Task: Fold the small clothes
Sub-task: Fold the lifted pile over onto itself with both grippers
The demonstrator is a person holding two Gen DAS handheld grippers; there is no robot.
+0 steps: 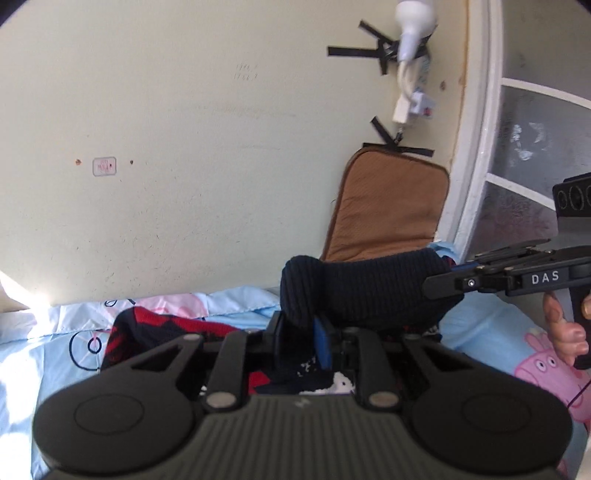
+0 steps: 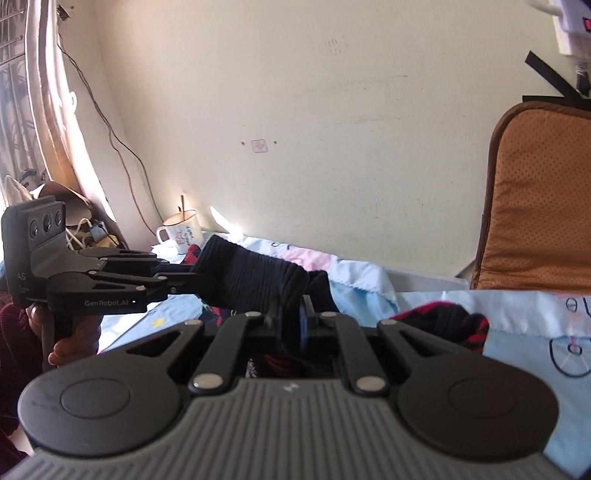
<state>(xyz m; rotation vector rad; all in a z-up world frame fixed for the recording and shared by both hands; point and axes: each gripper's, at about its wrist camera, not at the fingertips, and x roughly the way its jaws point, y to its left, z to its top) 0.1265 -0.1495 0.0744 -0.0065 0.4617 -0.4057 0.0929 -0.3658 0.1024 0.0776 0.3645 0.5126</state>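
A small dark navy ribbed knit garment [image 1: 362, 288] is held up off the bed, stretched between both grippers. My left gripper [image 1: 301, 332] is shut on one end of it; red and white patterned parts hang below. My right gripper [image 2: 291, 321] is shut on the other end of the garment [image 2: 258, 284]. Each gripper shows in the other's view: the right one [image 1: 443, 286] at the garment's right end, the left one [image 2: 184, 280] at its left end. More red and navy knit cloth [image 1: 155, 328] lies on the bed behind.
The bed has a light blue cartoon-pig sheet [image 1: 498, 332]. A brown cushion [image 1: 388, 210] leans on the cream wall. A white mug [image 2: 181, 230] stands at the bed's far end near a window and cables. A taped lamp [image 1: 410, 26] hangs on the wall.
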